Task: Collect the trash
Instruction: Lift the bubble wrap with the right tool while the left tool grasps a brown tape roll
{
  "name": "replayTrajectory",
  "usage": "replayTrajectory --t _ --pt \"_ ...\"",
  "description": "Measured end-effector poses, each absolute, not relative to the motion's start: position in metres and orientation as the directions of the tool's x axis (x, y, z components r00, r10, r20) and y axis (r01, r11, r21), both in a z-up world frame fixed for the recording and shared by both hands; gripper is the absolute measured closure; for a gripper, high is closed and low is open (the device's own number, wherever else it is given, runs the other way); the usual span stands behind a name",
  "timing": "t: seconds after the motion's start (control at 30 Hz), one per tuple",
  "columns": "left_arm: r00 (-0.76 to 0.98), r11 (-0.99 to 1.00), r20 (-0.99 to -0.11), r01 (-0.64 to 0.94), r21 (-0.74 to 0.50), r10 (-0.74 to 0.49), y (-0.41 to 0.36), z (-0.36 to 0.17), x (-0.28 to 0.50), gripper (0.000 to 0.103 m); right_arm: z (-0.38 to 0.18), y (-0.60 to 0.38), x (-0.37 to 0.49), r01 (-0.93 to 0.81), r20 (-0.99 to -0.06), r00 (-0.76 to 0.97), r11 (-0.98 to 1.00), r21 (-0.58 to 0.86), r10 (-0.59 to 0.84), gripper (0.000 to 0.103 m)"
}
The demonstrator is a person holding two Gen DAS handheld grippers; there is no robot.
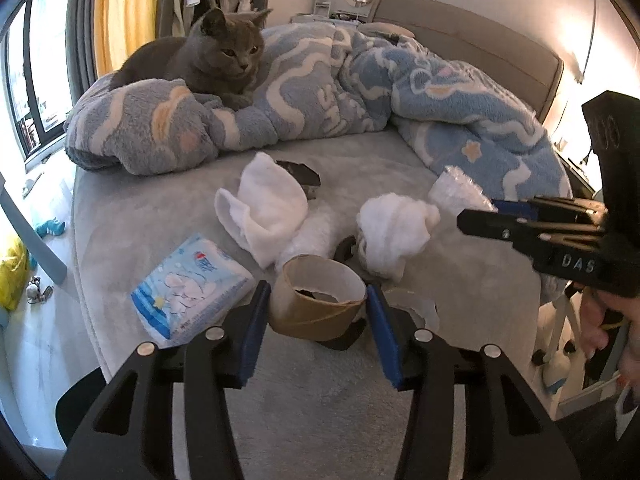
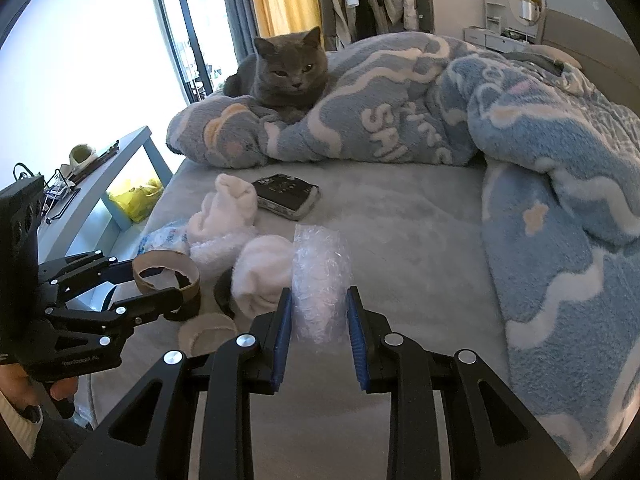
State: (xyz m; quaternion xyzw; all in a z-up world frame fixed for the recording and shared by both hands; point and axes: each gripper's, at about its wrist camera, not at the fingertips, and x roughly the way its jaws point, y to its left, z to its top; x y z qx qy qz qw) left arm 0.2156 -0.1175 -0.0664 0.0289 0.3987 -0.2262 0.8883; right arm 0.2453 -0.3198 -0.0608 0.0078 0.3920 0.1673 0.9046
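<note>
A brown cardboard tape core [image 1: 316, 304] stands on the grey bed [image 1: 320, 392] between the blue pads of my left gripper [image 1: 317, 293], which touch it on both sides. The right wrist view shows the same core [image 2: 166, 276] inside the left gripper [image 2: 156, 280]. My right gripper [image 2: 319, 294] is shut on a clear roll of bubble wrap [image 2: 320, 276], held just above the sheet. From the left wrist view the right gripper [image 1: 478, 212] reaches in from the right with the bubble wrap [image 1: 456, 190] at its tips.
White socks [image 1: 268, 208] [image 1: 396, 228], a blue tissue pack [image 1: 188, 284], a black box [image 2: 286, 196] and a round pad [image 2: 206, 334] lie on the bed. A grey cat [image 2: 288, 68] rests on the blue blanket [image 2: 540, 160] behind. A yellow bag [image 2: 136, 196] sits under the shelf at left.
</note>
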Motion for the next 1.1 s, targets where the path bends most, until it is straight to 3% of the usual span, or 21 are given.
replayTrajectory --t 0.4,1.1 --pt "0.629 0.915 -0.675 0.355 -0.193 -0.386 -0.082 -0.04 0.215 0.051 -0.039 -0.308 0.243 -0.303 -0.672 0.677 0.946 0.116 0.3 0.076" --pt "0.67 0.989 -0.728 0.123 -0.089 -0.148 0.062 -0.055 0.209 0.051 -0.018 -0.168 0.257 -0.492 -0.634 0.608 0.854 0.171 0.477 0.076"
